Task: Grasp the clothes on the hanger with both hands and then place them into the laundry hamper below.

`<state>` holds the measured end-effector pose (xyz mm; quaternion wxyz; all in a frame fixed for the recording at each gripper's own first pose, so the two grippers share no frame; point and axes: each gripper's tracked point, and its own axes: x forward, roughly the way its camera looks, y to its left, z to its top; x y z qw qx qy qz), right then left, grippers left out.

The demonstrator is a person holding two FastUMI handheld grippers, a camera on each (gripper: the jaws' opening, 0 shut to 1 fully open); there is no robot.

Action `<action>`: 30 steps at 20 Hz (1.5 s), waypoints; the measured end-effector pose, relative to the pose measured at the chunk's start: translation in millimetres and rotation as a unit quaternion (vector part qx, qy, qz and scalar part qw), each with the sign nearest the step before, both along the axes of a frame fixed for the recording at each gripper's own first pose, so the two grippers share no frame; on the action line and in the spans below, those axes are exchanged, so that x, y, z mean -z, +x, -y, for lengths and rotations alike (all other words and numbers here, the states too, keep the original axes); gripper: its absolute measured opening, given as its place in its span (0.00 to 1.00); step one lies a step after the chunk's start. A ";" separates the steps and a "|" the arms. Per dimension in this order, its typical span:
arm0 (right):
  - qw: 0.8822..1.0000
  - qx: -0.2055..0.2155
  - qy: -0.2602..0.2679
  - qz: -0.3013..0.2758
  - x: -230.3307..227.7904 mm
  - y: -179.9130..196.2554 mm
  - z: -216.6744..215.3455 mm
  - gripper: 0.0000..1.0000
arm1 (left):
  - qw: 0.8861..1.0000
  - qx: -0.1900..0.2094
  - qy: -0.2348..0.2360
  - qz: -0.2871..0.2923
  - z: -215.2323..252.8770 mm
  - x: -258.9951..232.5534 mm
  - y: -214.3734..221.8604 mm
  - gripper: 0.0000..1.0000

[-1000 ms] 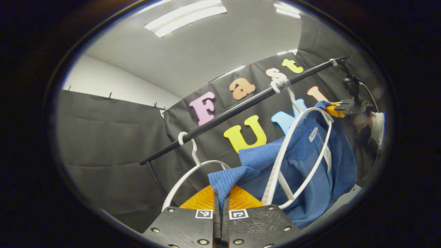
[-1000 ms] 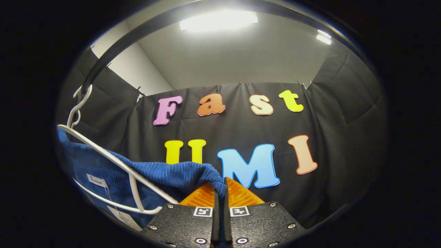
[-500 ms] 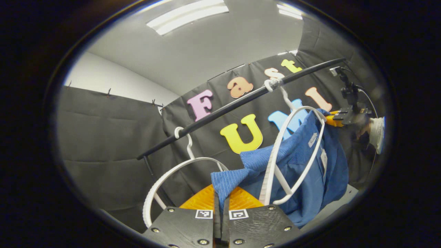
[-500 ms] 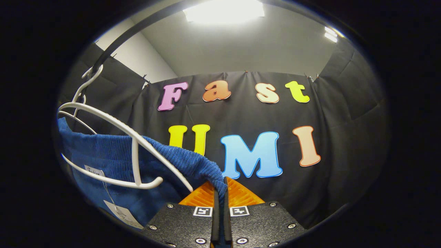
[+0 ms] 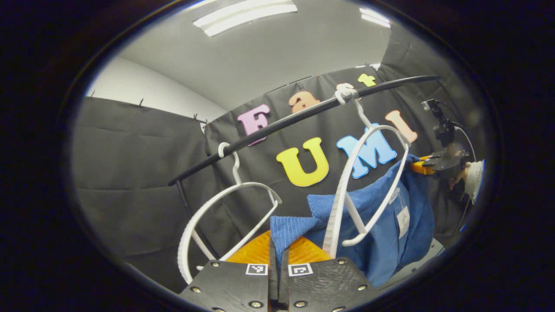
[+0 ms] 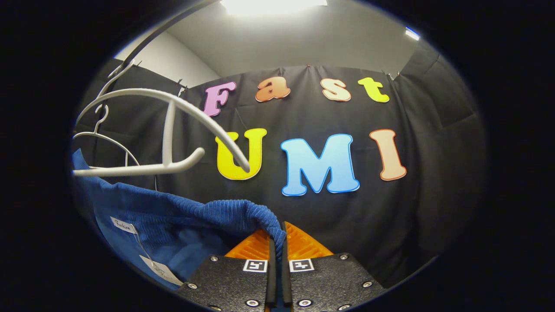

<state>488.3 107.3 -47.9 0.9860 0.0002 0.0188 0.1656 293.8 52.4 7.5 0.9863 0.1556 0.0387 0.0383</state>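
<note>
1. Rail (image 5: 277,125): a black bar runs across the booth above the work area and carries two white hangers.
2. Blue garment (image 5: 390,225): it hangs slack between the two tools, below the arch of the right-hand hanger (image 5: 368,182). In the right gripper view the garment (image 6: 173,225) lies under the hanger (image 6: 169,130), apparently clear of it. Its long axis runs roughly level from one tool to the other; the body droops downward with a tag showing.
3. Empty hanger (image 5: 225,216): hangs beside the first, apart from the garment.
4. Left tool (image 5: 279,247): fingers closed, pinching one corner of the garment.
5. Right tool (image 6: 277,242): fingers closed, pinching the opposite ribbed edge. The left gripper view shows it farther off (image 5: 427,162), held by a hand.
6. Step in hand: judged as garment freed from the hanger and being lowered.
7. Next move: lower both tools together, keep the cloth clear of the hanger tips, then release over the hamper.
</note>
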 end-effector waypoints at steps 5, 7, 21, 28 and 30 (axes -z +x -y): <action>1.000 -0.008 -0.023 -0.014 17.5 -25.6 -1.0 0.04 | 1.000 -0.010 -0.009 -0.018 -9.8 20.5 -33.3 0.02; 0.999 -0.010 -0.025 -0.017 17.0 -38.7 -0.7 0.04 | 1.000 -0.015 -0.019 -0.020 -15.2 25.2 -46.7 0.02; 1.000 -0.014 -0.018 -0.019 -30.6 -178.9 -3.4 0.04 | 0.995 0.015 -0.103 0.003 -18.8 2.3 -115.7 0.02; 1.000 -0.019 0.005 -0.022 -46.9 -251.7 -14.8 0.04 | 0.989 0.058 -0.138 0.022 7.1 -16.3 -155.0 0.02; 0.999 -0.025 0.011 -0.026 -49.4 -272.6 -22.1 0.04 | 0.986 0.076 -0.147 0.025 18.2 -19.0 -166.7 0.02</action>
